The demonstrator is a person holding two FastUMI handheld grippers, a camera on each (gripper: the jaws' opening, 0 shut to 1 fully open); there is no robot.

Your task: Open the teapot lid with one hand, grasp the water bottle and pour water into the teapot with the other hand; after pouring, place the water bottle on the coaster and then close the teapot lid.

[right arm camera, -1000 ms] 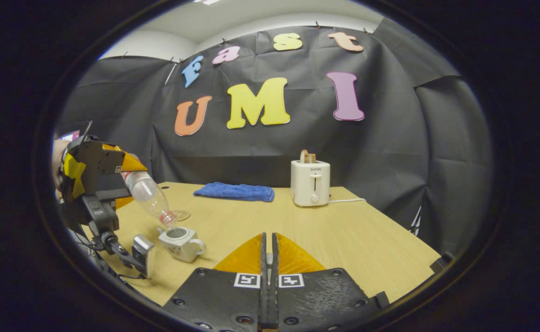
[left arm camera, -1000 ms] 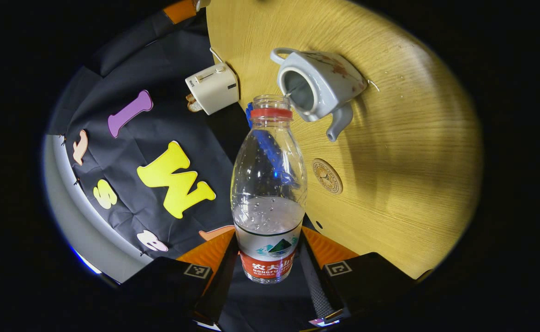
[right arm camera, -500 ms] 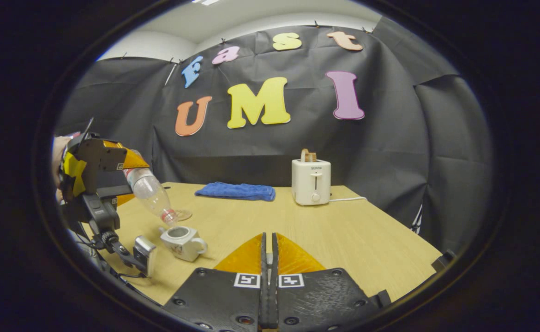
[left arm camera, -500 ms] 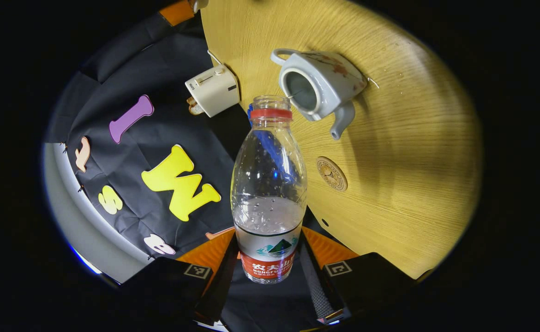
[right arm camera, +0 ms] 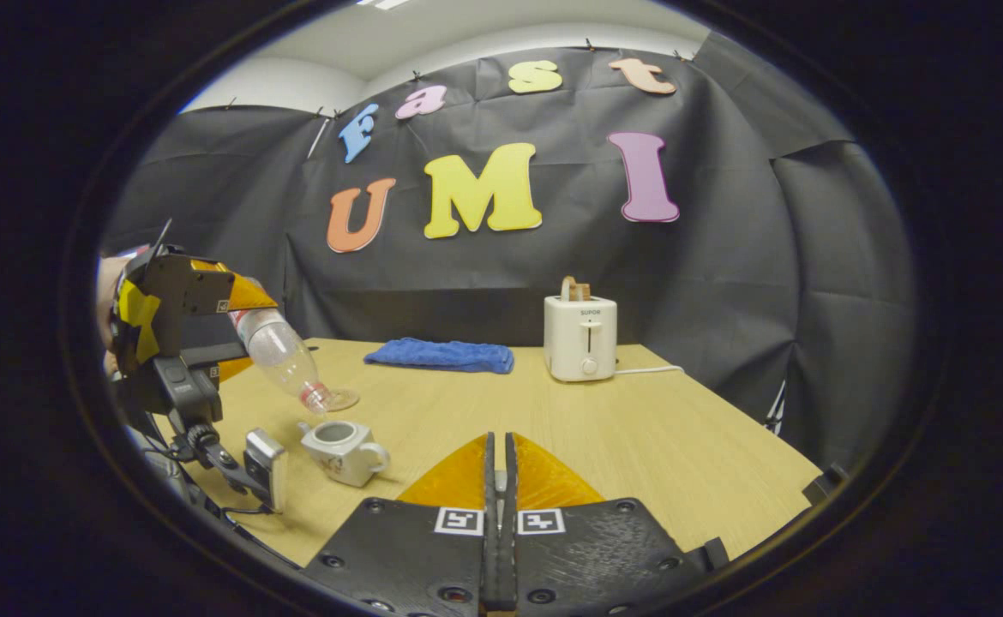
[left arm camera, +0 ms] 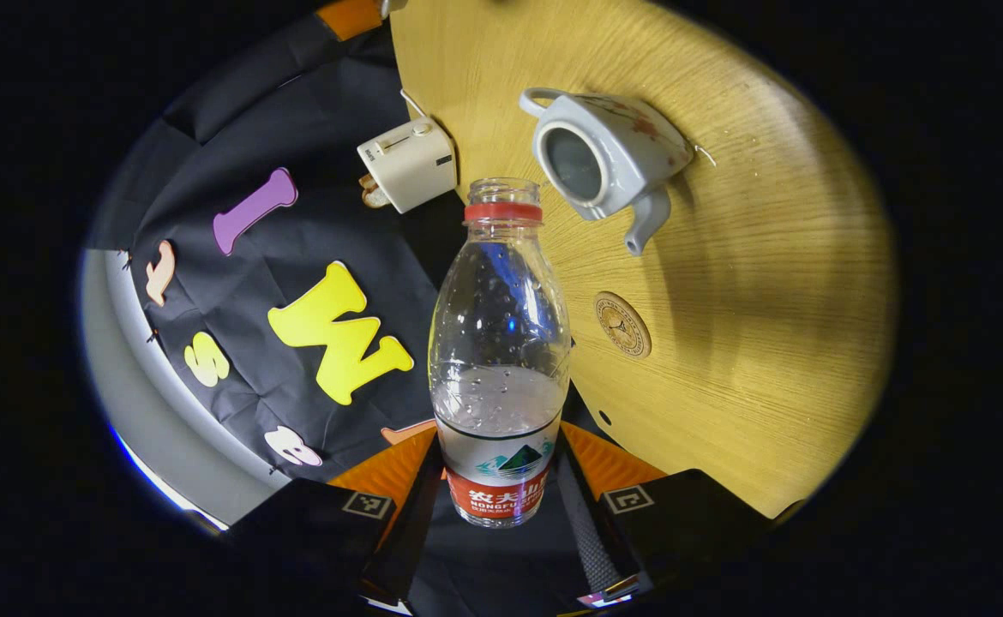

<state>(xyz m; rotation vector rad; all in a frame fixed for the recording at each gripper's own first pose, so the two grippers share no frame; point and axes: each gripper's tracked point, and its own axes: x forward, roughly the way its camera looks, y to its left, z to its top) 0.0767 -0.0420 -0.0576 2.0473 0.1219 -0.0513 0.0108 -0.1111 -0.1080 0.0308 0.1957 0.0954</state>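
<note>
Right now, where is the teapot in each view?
Left gripper view: teapot at upper centre, lid off, up and right of the bottle mouth.
Right gripper view: teapot at lower left on the table, below the tilted bottle.
Shared landmark: the white toaster.

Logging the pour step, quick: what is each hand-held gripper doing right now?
Left hand-held gripper: closed on the water bottle, tilted toward the lidless teapot.
Right hand-held gripper: fingers together; whether they pinch anything cannot be told.
</note>
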